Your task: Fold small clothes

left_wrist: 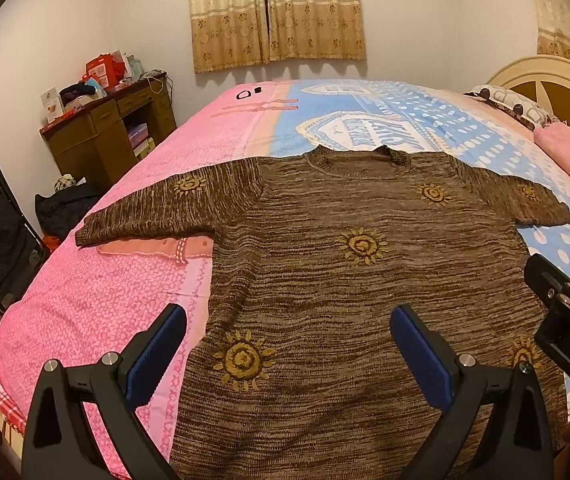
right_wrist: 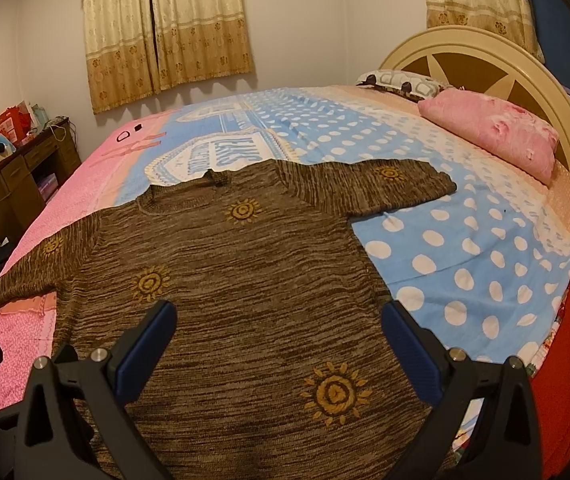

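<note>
Folding hasn't started yet imo: brown knit sweater lies flat, sleeves out, across the bed's near edge, left gripper and right gripper both wide open, empty, so next grab a sleeve.

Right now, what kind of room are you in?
It looks like a bedroom. A brown sweater lies spread flat on a big bed with a rounded headboard and a pink pillow, and curtains hang on the far wall.
</note>
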Tool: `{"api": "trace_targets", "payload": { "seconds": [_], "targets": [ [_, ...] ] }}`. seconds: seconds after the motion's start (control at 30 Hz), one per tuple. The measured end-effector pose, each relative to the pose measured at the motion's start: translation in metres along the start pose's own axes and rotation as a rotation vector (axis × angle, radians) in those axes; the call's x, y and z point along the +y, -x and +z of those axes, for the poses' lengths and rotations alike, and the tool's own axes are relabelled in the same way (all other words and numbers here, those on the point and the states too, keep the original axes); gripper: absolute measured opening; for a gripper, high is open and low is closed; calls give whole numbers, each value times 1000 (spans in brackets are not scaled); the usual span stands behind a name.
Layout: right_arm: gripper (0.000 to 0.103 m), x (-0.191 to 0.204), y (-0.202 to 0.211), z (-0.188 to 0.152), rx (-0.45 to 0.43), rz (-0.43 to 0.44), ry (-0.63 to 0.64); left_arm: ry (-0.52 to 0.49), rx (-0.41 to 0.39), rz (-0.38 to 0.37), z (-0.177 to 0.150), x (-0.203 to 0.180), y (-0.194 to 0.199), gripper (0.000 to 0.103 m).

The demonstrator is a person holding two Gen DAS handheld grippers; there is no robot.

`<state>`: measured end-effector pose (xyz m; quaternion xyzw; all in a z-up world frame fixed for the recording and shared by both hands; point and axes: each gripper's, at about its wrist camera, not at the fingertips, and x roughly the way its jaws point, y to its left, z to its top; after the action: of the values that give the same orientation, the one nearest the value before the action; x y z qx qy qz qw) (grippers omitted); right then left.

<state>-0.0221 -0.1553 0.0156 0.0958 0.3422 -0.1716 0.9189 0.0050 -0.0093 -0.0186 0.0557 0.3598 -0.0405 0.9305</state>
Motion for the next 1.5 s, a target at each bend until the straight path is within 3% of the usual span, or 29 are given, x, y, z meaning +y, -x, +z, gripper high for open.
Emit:
{"api": "trace_targets", "payload": {
  "seconds": [0.33, 0.57, 0.73, 0.9, 0.97, 1.07, 1.2, 1.3, 1.4, 1.47, 1.5],
  "targets": [
    [103, -1, -11, -1, 30, -3, -11, -3, 32, 0, -1, -1, -15, 102],
    [103, -11, -30, 0, 28, 24, 6, 3, 65, -94, 0, 4, -38, 102],
    [103, -46, -56, 21, 76, 54, 1, -19, 73, -107, 17, 4, -55, 102],
    [103, -111, -95, 70, 94, -40, -44, -51, 19, -103, 50, -3, -63, 102],
    [101, -139, -112, 90, 80, -100, -59, -49, 11, -103, 64, -8, -71, 102],
    [88, -191, -142, 117, 77, -152, -138, -32, 34, -123, 77, -14, -88, 102],
    [83, -243, -185, 131, 111, -157, -275, 7, 88, -152, 82, -21, -113, 102],
    [80, -245, -210, 136, 122, -218, -238, 17, 118, -167, 81, -26, -127, 102],
    [64, -247, -235, 137, 173, -242, -215, -14, 126, -143, 81, -33, -138, 102],
    [64, -246, -244, 135, 201, -251, -212, -22, 132, -131, 80, -33, -144, 102],
    [64, -244, -242, 134, 169, -262, -202, -19, 137, -132, 79, -32, -146, 102]
  ]
}}
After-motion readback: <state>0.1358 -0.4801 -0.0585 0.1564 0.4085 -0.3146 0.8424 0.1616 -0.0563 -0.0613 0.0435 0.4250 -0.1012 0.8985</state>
